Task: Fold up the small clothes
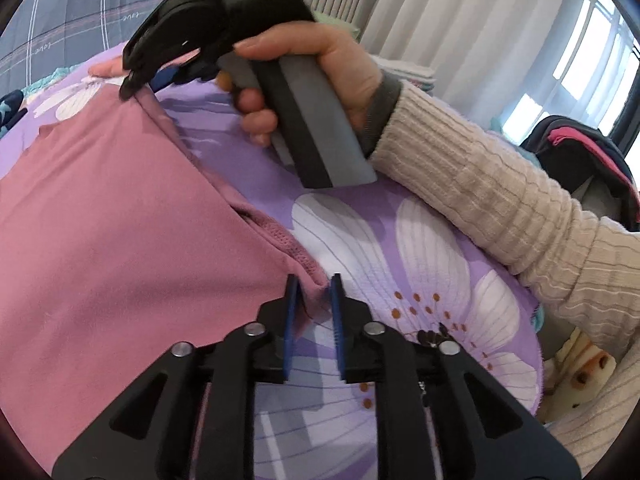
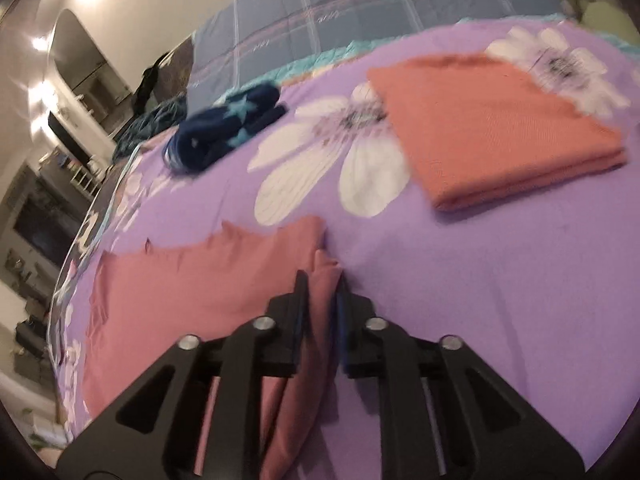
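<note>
A dusty-pink knit garment (image 1: 120, 208) lies spread on a purple bedspread printed with large white flowers (image 1: 400, 248). The left gripper (image 1: 314, 300), black with blue-faced fingers, has its jaws narrowed around the garment's stitched hem corner, which sits bunched between the two pads. The right gripper (image 2: 320, 304) likewise pinches a gathered fold of the same pink cloth, the fabric running back between its jaws toward the camera while the rest of the garment lies flat to the left of them. In the left wrist view, the person's right hand (image 1: 312, 68), in a cream ribbed sleeve, holds the right gripper at the garment's far corner. Farther along the bedspread rest a folded orange-salmon cloth (image 2: 492, 128) and a rumpled navy garment with pale blue stars (image 2: 224, 128), both well apart from the jaws.
</note>
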Available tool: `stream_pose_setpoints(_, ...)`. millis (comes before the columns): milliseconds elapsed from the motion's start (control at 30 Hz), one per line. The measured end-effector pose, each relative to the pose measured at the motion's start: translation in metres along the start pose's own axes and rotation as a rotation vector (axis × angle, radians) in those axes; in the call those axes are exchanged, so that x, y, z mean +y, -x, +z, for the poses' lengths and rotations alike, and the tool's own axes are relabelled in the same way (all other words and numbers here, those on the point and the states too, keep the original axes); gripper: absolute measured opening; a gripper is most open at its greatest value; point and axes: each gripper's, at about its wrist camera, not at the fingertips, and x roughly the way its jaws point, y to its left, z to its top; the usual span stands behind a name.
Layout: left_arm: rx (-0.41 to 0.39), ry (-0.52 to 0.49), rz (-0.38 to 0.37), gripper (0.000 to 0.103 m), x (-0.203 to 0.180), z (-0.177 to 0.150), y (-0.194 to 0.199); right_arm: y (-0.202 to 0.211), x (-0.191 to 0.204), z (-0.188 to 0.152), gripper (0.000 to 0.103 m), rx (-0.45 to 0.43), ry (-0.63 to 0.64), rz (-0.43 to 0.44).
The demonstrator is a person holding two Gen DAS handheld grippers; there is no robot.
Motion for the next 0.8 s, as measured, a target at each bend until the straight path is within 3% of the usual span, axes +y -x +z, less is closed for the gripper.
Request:
stream_pose_setpoints(67,-0.013,0.001,-0.017,0.021,-0.001,-0.001,0.007,0.026,0.012,-0.003,0.020,-0.070,0.064,-0.063)
stream_pose_setpoints(133,-0.021,0.009,-0.036,0.021,-0.002,-0.006,0.015,0.047,0.027,-0.014,0.019,-0.085,0.126,-0.049)
stream_pose_setpoints(267,-0.026,0.019,0.000,0.021,0.001,-0.019,0.033,0.062,0.045,-0.051,0.019,0.000,0.187,0.105)
stream_pose_setpoints(333,-0.028,0.045,0.041,0.022,0.007,-0.028,0.044,0.053,0.048,-0.072,0.016,0.068,0.216,0.068)
stream_pose_setpoints(400,-0.038,0.098,0.097,0.023,0.018,-0.041,0.062,0.040,0.047,-0.093,0.005,0.076,0.276,-0.058)
stream_pose_setpoints(467,-0.055,0.154,0.181,0.026,0.032,-0.057,0.087,0.043,0.048,-0.096,0.004,0.047,0.278,-0.090)
stream_pose_setpoints(500,-0.067,0.179,0.229,0.028,0.038,-0.063,0.102,0.050,0.051,-0.095,0.009,0.032,0.252,-0.112)
stream_pose_setpoints(533,-0.087,0.218,0.293,0.030,0.048,-0.074,0.122,0.056,0.053,-0.094,0.013,0.014,0.242,-0.114)
stream_pose_setpoints(667,-0.143,0.362,0.486,0.034,0.080,-0.116,0.187,0.089,0.088,-0.105,0.014,-0.061,0.316,-0.062)
stream_pose_setpoints(800,-0.159,0.477,0.585,0.034,0.103,-0.156,0.223,0.101,0.117,-0.137,0.018,-0.043,0.393,-0.017)
